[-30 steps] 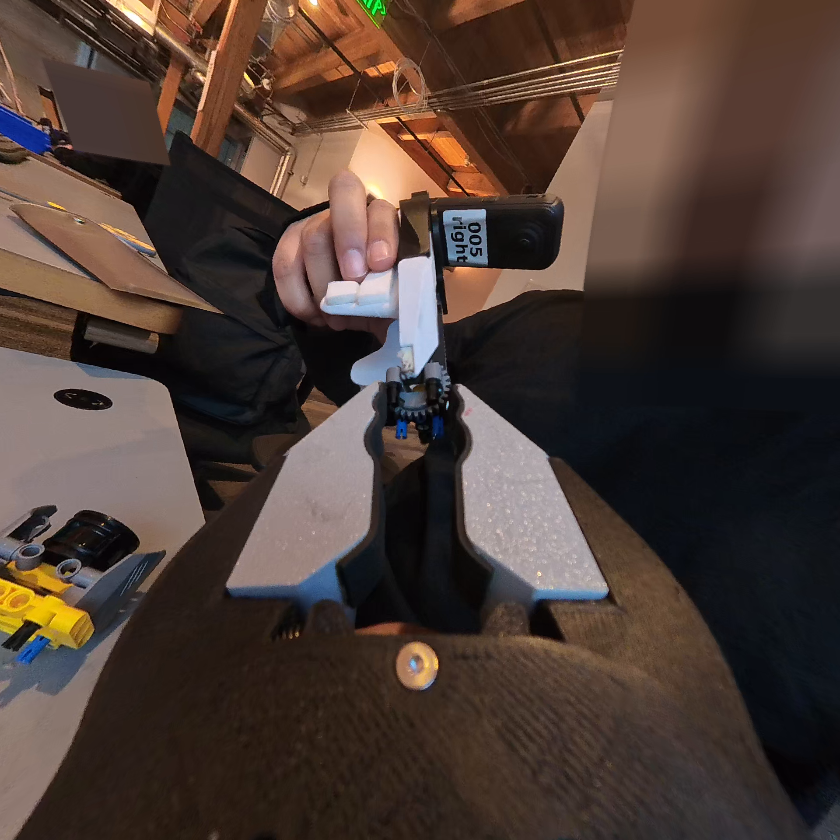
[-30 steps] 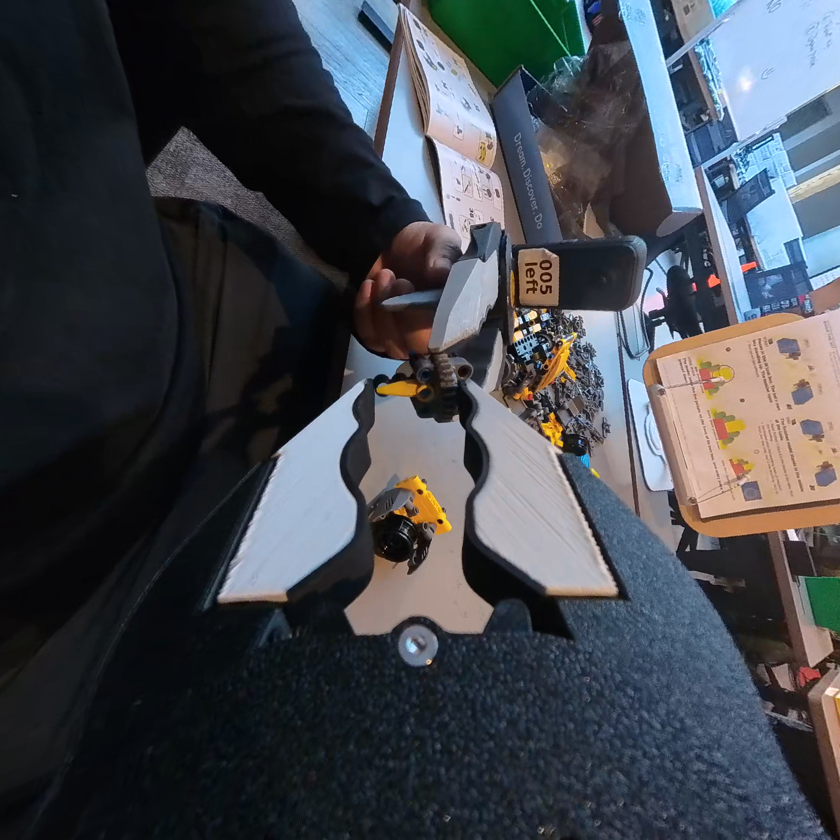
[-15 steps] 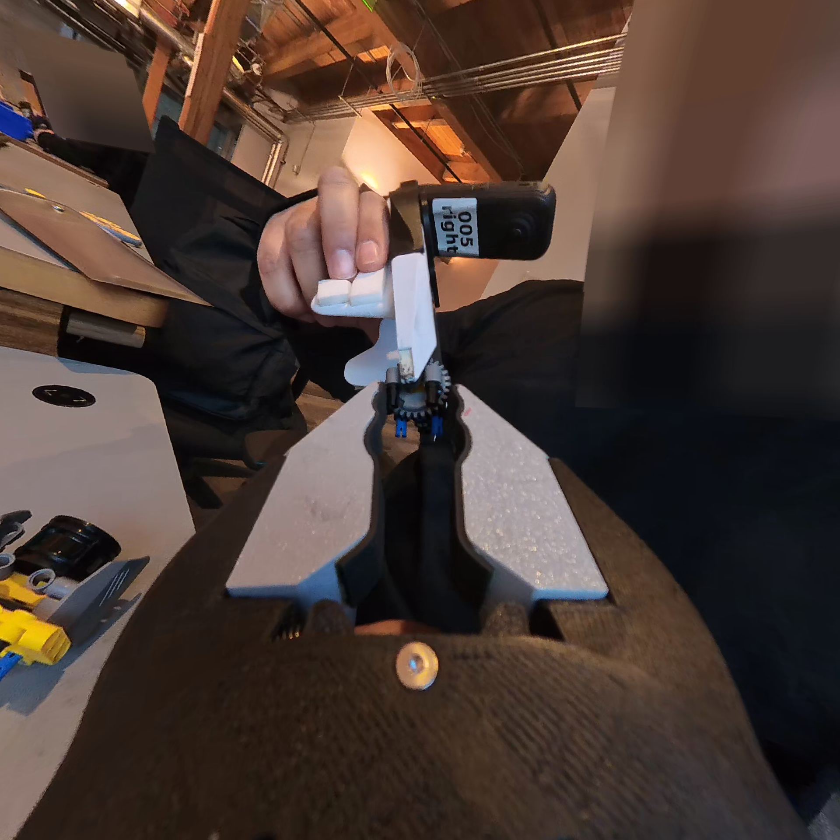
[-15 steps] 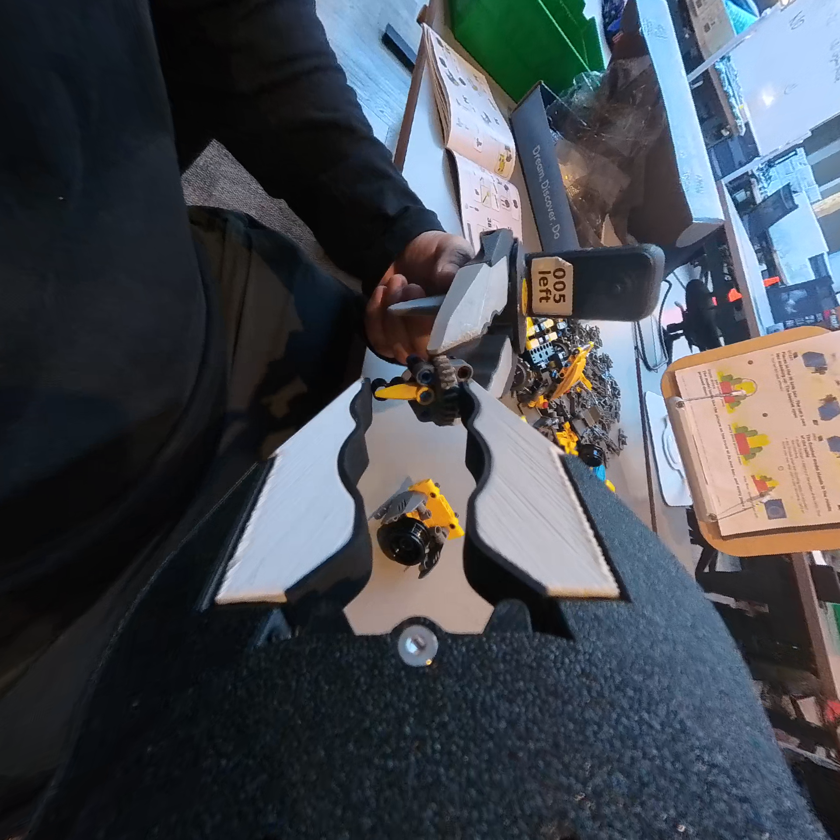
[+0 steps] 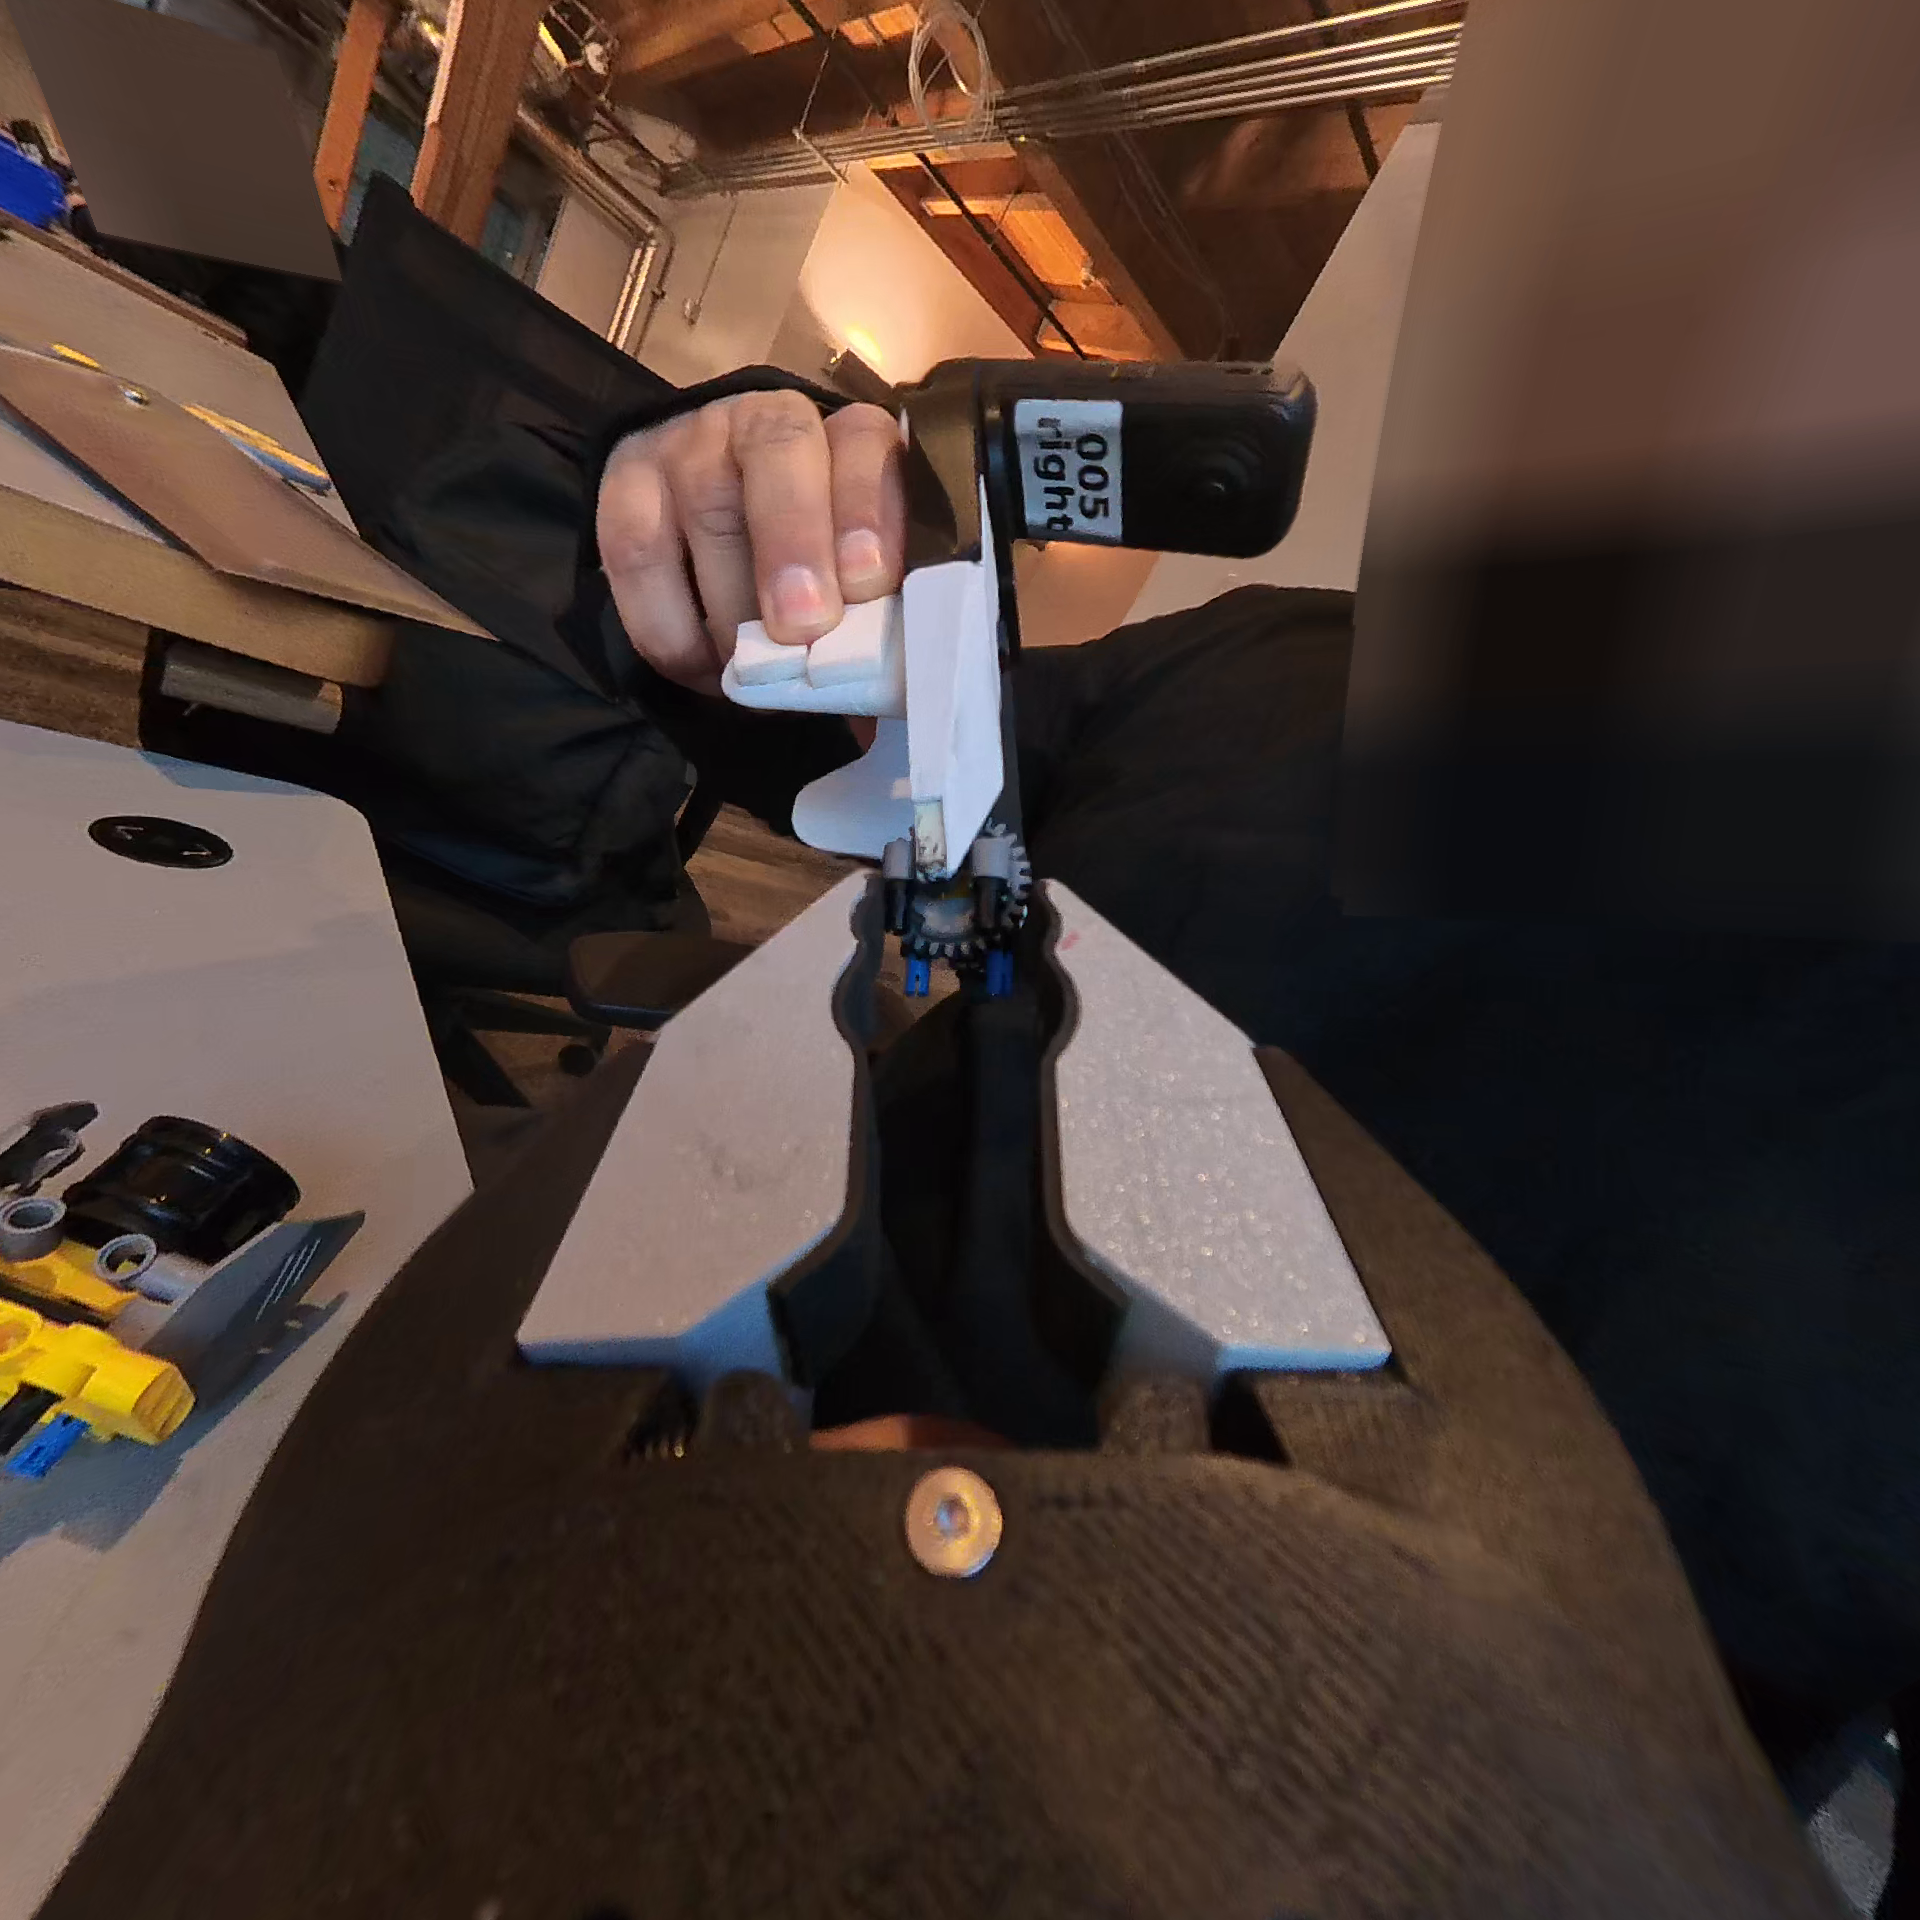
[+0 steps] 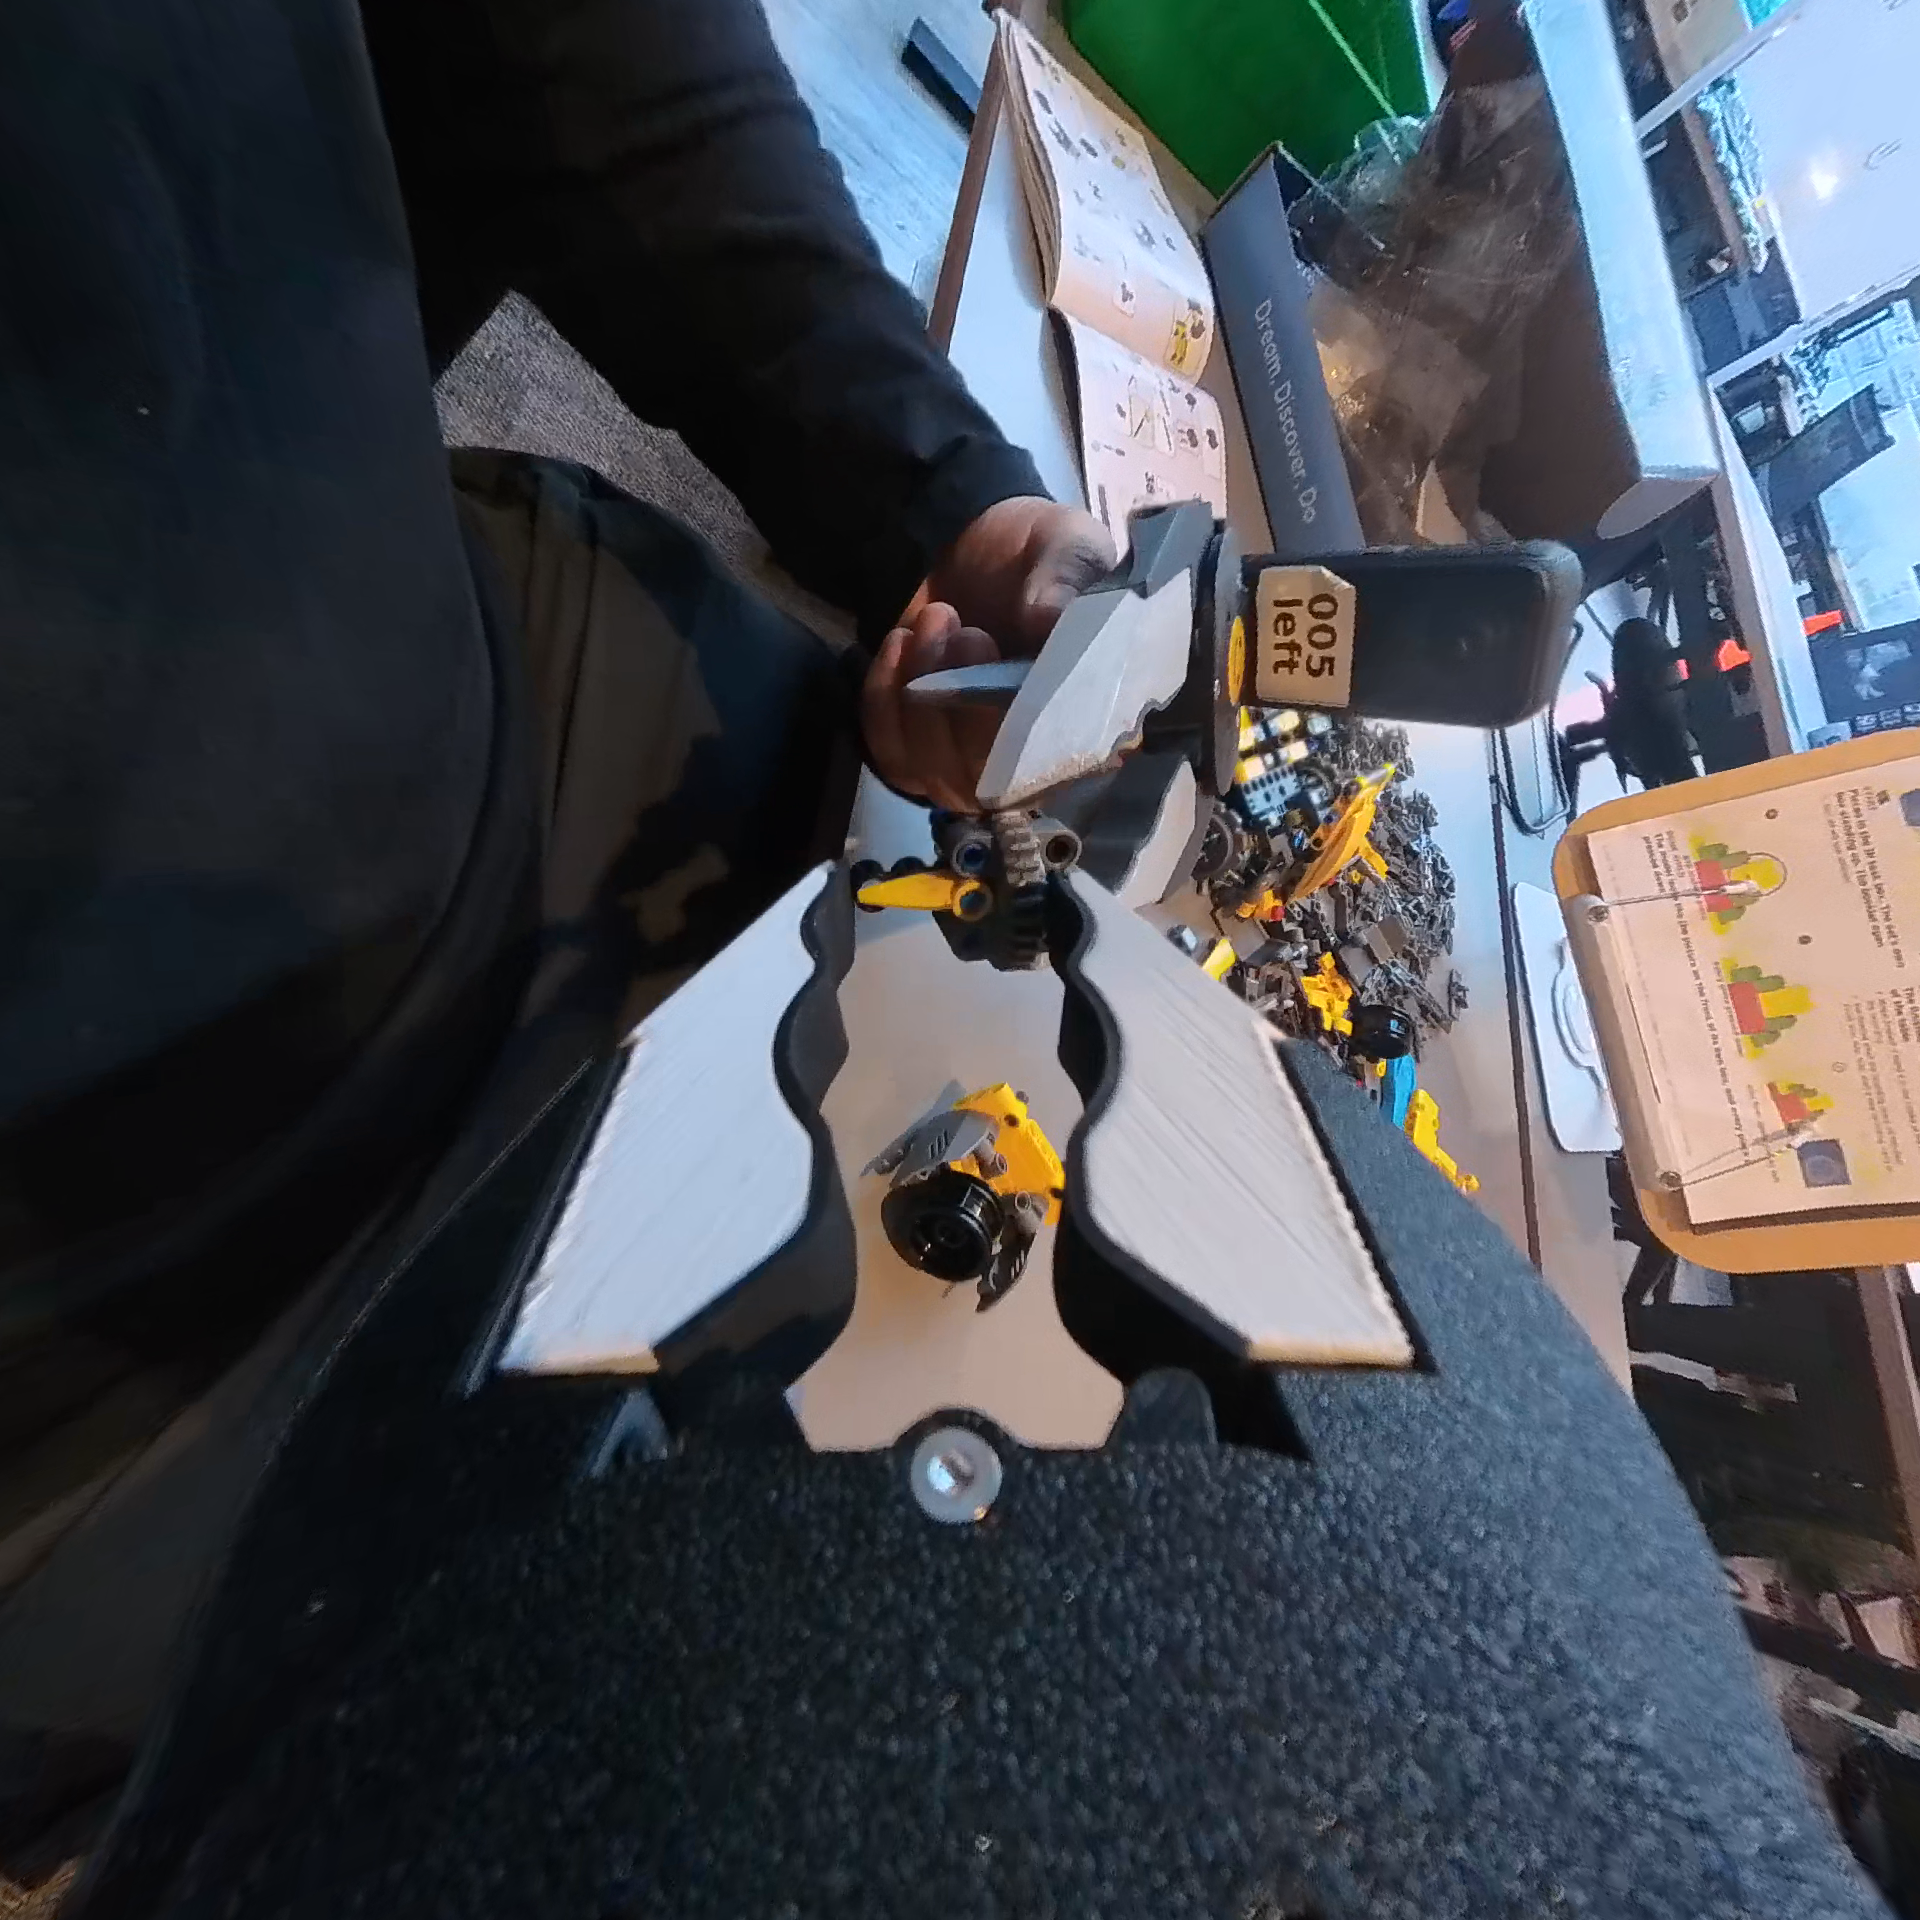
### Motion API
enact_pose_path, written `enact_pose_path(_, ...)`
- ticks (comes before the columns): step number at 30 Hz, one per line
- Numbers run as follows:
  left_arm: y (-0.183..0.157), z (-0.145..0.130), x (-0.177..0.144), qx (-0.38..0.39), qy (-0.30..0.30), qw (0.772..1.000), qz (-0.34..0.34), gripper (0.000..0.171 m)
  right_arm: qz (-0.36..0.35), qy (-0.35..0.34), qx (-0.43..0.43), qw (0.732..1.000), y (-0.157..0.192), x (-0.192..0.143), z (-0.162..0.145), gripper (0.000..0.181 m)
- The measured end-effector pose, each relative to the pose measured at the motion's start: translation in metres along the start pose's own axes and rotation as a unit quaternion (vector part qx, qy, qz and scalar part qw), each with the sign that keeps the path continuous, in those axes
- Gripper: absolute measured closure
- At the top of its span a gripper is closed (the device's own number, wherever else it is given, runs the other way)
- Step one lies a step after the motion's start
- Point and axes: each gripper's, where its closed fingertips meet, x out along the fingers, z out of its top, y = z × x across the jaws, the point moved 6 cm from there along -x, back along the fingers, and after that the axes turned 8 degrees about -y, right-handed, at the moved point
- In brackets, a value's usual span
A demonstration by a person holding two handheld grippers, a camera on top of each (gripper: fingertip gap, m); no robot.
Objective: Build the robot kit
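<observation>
Shifted slightly since earlier frames, both grippers meet tip to tip. Left gripper (image 5: 951,925) and right gripper (image 6: 1003,914) each clamp the small gear assembly (image 6: 992,899) at their fingertips, above the table (image 6: 956,1382); a yellow wheeled model (image 6: 971,1184) lies below.

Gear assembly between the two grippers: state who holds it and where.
Both hold the gear assembly: the right gripper clamps its black lower body, the left gripper pinches across its gear end.
</observation>
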Motion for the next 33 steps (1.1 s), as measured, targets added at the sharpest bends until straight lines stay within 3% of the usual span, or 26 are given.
enact_pose_path(12,0.010,0.006,-0.004,-0.001,-0.001,0.999,0.047,0.147,-0.025,0.030,-0.026,0.999,-0.001,-0.002,-0.011,0.143)
enact_pose_path(15,0.021,0.021,-0.021,-0.008,-0.025,0.994,0.110,0.131,-0.030,0.042,-0.023,0.998,-0.005,-0.008,-0.020,0.143)
enact_pose_path(17,0.041,0.022,-0.041,0.002,-0.001,0.972,0.237,0.127,-0.033,0.066,-0.013,0.997,-0.012,-0.015,-0.036,0.143)
enact_pose_path(19,0.058,0.016,-0.057,0.014,0.042,0.924,0.379,0.108,-0.036,0.092,0.012,0.995,-0.023,-0.022,-0.058,0.143)
enact_pose_path(21,0.064,0.002,-0.056,0.013,0.078,0.890,0.449,0.098,-0.034,0.110,0.040,0.993,-0.033,-0.025,-0.079,0.143)
enact_pose_path(25,0.078,-0.027,-0.036,0.035,0.123,0.848,0.514,0.090,-0.023,0.137,0.067,0.988,-0.042,-0.019,-0.111,0.143)
enact_pose_path(30,0.094,-0.038,-0.025,0.046,0.156,0.813,0.559,0.082,-0.015,0.143,0.090,0.985,-0.046,-0.013,-0.129,0.143)
enact_pose_path(33,0.098,-0.038,-0.020,0.057,0.183,0.808,0.557,0.093,-0.008,0.137,0.103,0.985,-0.045,-0.013,-0.133,0.143)
